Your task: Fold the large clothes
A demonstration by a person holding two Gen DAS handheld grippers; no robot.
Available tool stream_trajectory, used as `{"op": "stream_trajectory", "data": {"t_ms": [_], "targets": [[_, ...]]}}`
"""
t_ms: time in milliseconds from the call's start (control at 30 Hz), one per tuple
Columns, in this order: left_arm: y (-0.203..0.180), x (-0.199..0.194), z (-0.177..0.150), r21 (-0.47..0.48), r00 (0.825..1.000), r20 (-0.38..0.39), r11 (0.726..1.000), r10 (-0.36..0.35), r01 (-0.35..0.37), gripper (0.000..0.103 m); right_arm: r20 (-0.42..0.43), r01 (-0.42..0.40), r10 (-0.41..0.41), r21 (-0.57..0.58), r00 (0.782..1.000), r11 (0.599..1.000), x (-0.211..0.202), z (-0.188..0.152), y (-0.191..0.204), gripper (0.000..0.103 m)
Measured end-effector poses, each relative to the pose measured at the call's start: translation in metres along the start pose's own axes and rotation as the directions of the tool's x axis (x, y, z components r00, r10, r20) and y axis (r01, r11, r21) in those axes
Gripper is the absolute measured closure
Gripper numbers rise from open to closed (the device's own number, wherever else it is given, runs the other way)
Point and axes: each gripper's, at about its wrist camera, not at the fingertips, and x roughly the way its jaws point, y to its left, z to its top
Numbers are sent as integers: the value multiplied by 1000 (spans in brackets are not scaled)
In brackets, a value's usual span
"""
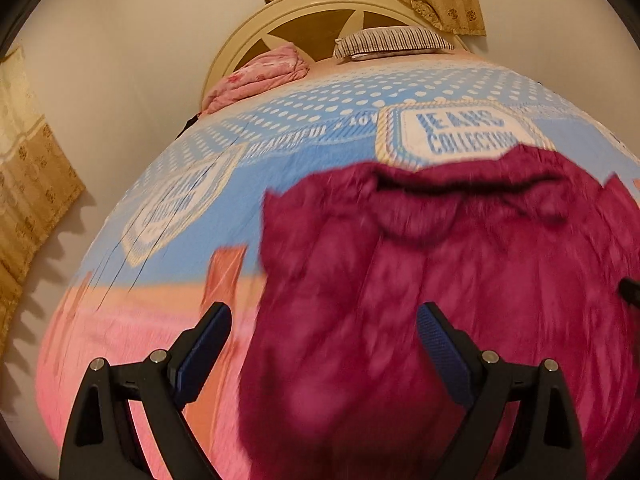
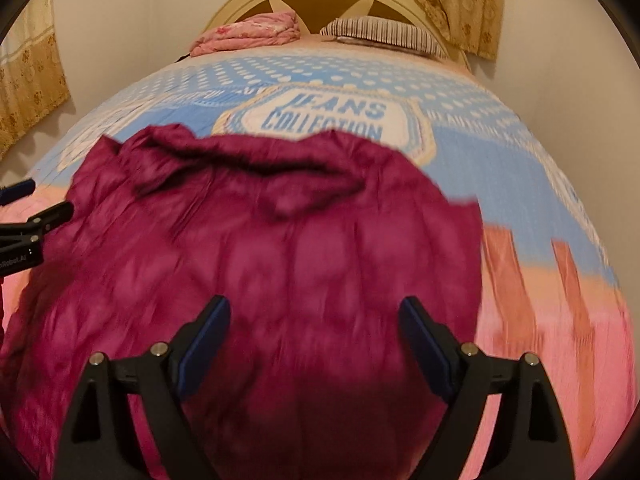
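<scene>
A large magenta garment [image 1: 440,272] lies spread on the bed, its collar end toward the headboard. It also fills the middle of the right wrist view [image 2: 260,260]. My left gripper [image 1: 324,320] is open and empty above the garment's left edge. My right gripper [image 2: 314,312] is open and empty above the garment's near right part. The left gripper's fingers [image 2: 48,216] show at the left edge of the right wrist view. A dark tip of the right gripper [image 1: 630,290] shows at the right edge of the left wrist view.
The bed has a blue, white and pink printed cover [image 1: 280,152] and a cream round headboard [image 1: 320,8]. A folded pink blanket [image 1: 260,76] and a striped pillow [image 1: 392,40] lie at the head. Beige curtains [image 1: 28,200] hang left and behind.
</scene>
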Motion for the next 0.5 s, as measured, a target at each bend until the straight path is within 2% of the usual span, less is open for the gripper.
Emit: {"op": "stream_trajectory", "data": {"t_ms": [100,267,500], "targets": [[13,-12,-32,-2,1000,-4,1000,31,-31,9,-15,-3,4,37,1000,999,-15,-30,-3,14],[40,-23,-76,-34,996,-59,997,71,-73,9,-40,27,-24,72,999,997,-32,-71,-7,14],[74,-47,-125,-132,994,-96,990,45,-58,9,-30,41,-37,155,999,987,-64,-113,-16,14]]}}
